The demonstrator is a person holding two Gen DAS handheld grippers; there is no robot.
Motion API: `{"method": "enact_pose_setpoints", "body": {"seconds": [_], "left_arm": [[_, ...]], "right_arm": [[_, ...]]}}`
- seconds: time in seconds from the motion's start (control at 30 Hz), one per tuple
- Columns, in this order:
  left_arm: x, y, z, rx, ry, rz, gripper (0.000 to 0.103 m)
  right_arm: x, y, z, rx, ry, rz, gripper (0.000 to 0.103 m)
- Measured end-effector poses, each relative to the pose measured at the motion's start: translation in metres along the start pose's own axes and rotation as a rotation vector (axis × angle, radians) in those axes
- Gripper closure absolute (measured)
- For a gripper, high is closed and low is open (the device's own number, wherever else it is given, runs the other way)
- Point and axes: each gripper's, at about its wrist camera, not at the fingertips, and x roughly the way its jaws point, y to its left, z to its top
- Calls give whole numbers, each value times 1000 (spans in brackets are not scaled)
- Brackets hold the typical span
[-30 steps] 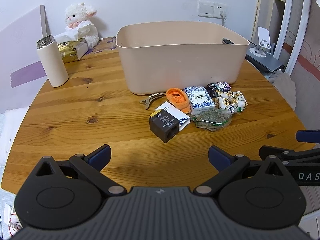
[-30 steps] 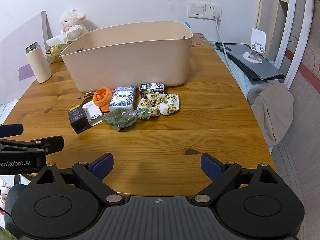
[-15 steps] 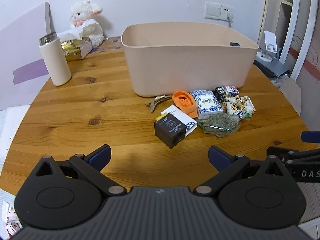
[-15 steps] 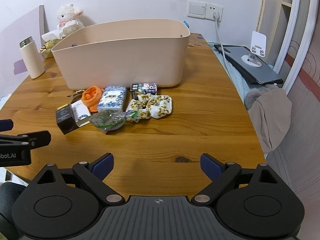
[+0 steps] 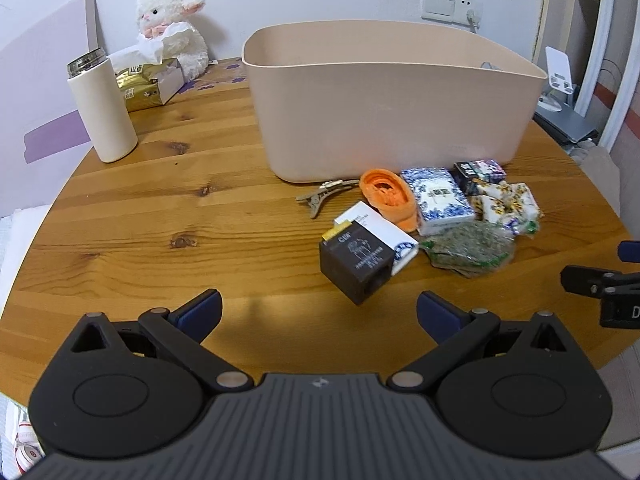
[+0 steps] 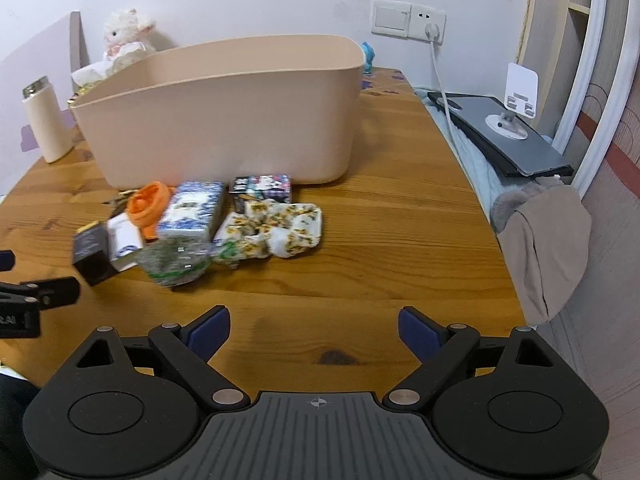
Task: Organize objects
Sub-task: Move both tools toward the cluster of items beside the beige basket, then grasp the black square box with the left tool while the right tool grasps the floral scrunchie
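Note:
A beige plastic bin (image 5: 392,104) (image 6: 224,116) stands on the round wooden table (image 5: 160,216). In front of it lies a cluster: a black box (image 5: 356,264) on a white card (image 5: 380,226), a metal hair clip (image 5: 324,198), an orange sock (image 5: 390,196), a blue-white tissue pack (image 5: 438,196) (image 6: 192,210), a small dark printed box (image 6: 262,188), a floral scrunchie (image 6: 280,228) and a green packet (image 5: 470,248) (image 6: 176,258). My left gripper (image 5: 318,312) is open, just short of the black box. Also open, my right gripper (image 6: 314,330) hangs near the table's front edge, below the scrunchie.
A white flask (image 5: 102,108) stands at the left, with a gold tissue box (image 5: 146,86) and a plush lamb (image 5: 170,28) behind it. Right of the table are a grey laptop with a phone stand (image 6: 508,136) and a beige cloth (image 6: 548,240). A cable runs from the wall socket (image 6: 434,32).
Both grippers have moved forward toward the cluster, which now looks larger and nearer. The left one has closed in on the black box. Both stay open.

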Motion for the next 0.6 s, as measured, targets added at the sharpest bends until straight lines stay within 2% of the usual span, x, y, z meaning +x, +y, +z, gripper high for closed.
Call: {"method": "enact_pose_setpoints", "body": {"seconds": [0.3, 0.43, 0.6], "left_arm": [[31, 5, 6, 3, -6, 3, 0], [45, 7, 10, 17, -15, -19, 0], [56, 10, 14, 26, -25, -62, 0]], "right_arm": [[34, -13, 8, -27, -11, 7, 12], [47, -11, 14, -70, -30, 17, 18], [60, -6, 25, -92, -43, 55, 19]]}}
